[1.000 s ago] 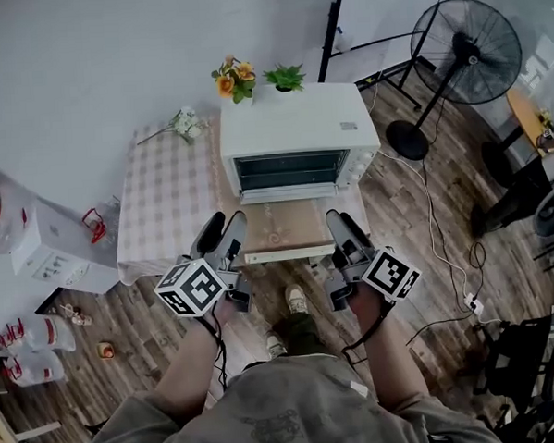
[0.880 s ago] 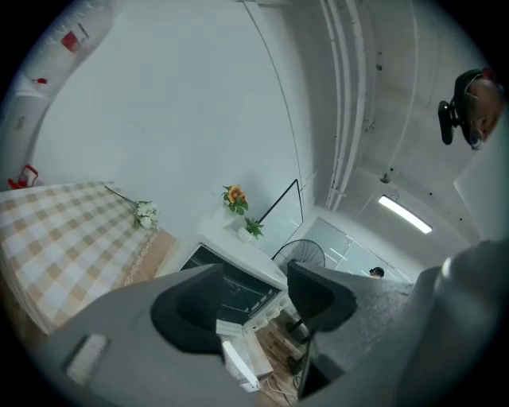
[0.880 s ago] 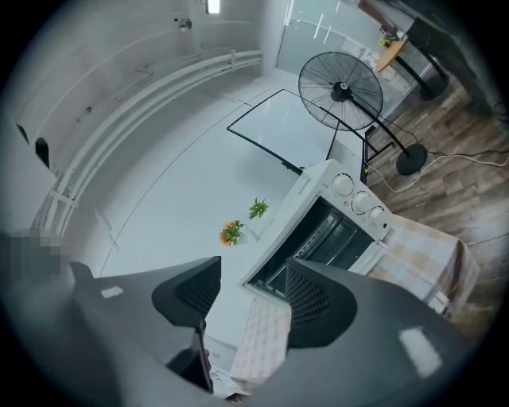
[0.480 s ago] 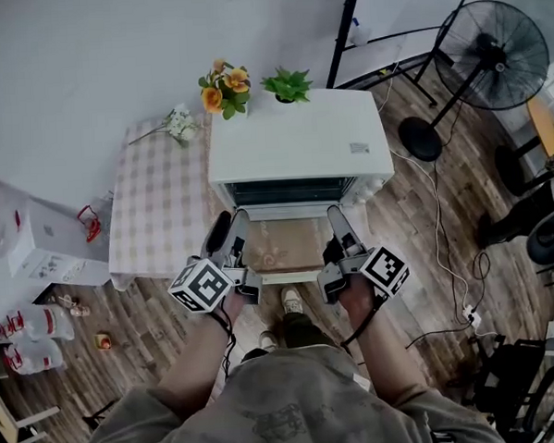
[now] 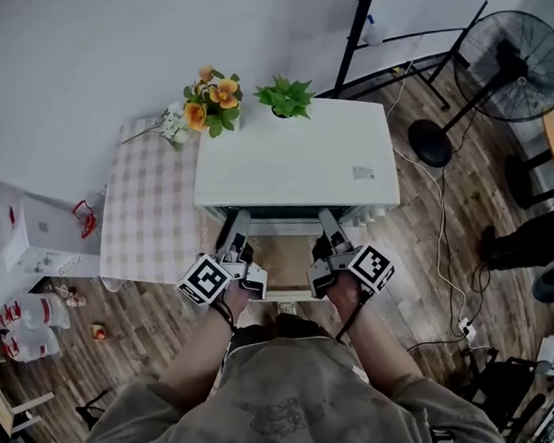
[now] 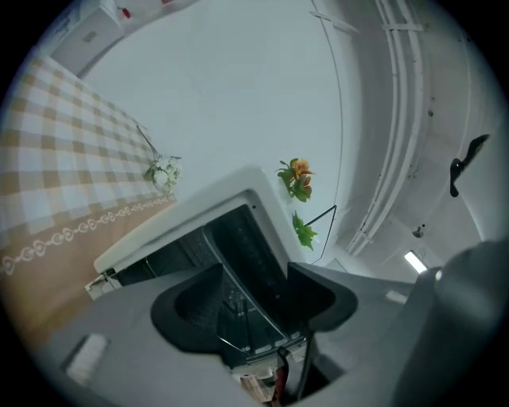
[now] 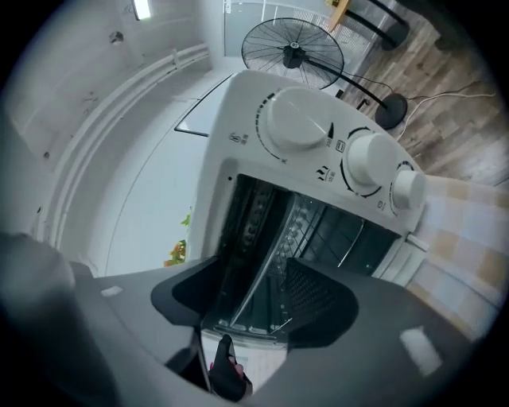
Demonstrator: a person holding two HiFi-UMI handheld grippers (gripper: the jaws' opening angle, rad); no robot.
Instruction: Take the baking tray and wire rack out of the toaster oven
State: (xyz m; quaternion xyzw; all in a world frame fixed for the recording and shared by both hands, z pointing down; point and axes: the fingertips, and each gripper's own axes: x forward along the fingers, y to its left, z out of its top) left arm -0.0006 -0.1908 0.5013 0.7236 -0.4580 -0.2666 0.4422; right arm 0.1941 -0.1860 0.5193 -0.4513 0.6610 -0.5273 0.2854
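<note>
The white toaster oven [image 5: 292, 160] stands on the checked table [image 5: 146, 204] with its door [image 5: 284, 262] folded down. My left gripper [image 5: 233, 237] and right gripper [image 5: 327, 230] reach into the oven mouth over the door's two ends. My left gripper [image 6: 254, 294] is open before the dark cavity [image 6: 231, 238]. A thin metal shelf edge [image 6: 266, 343] shows in its gap; tray or rack, I cannot tell. My right gripper [image 7: 254, 290] has just been opening. It stands open with a shiny shelf edge [image 7: 266, 278] untouched in its gap. Rack wires [image 7: 350, 238] show deeper in.
A pot of orange flowers [image 5: 206, 97] and a green plant [image 5: 284, 95] sit behind the oven. The oven's knobs [image 7: 358, 163] are at its right end. A standing fan [image 5: 514, 55], a black pole [image 5: 355, 36] and floor cables [image 5: 447, 281] are to the right, white boxes [image 5: 37, 242] to the left.
Both grippers have moved forward and down from the door's front edge to the oven mouth. The head has come over the oven, so its top now hides the front.
</note>
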